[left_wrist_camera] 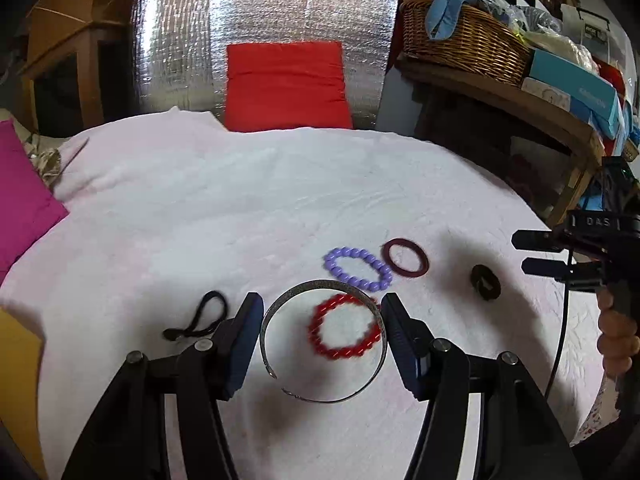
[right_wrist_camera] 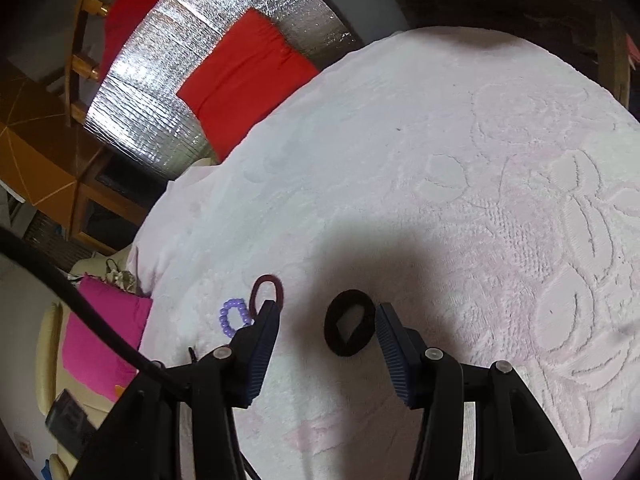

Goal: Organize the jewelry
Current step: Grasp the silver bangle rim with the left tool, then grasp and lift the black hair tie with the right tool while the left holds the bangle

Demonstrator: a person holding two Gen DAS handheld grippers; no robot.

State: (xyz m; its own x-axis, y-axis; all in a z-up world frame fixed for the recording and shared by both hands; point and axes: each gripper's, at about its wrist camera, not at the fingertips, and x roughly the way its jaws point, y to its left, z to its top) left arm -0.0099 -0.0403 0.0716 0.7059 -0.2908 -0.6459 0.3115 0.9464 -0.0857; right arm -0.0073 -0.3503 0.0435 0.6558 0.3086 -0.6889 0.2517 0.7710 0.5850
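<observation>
Jewelry lies scattered on a white blanket [left_wrist_camera: 240, 208]. Farthest left in the left wrist view is a black band [left_wrist_camera: 200, 318], lying loose just beside the left gripper's [left_wrist_camera: 322, 338] left finger. That gripper pinches a silver bangle [left_wrist_camera: 280, 300] across its width, both pads against the rim; the bangle has a gap at its near edge and looks lifted off the blanket. Through the hoop shows a red bracelet [left_wrist_camera: 344, 330], blurred, on the blanket below. Just beyond it lies a purple bracelet [left_wrist_camera: 358, 268], with a maroon ring [left_wrist_camera: 406, 258] just beside it to the right. Further right, apart from these, sits a black scrunchie [left_wrist_camera: 485, 282]. At the right edge a hand [left_wrist_camera: 618, 336] holds the right gripper [left_wrist_camera: 520, 254], its fingers spread and holding nothing. In the right wrist view the scrunchie [right_wrist_camera: 350, 328] lies on the blanket between the spread fingers, nearer the right one, unpinched.
</observation>
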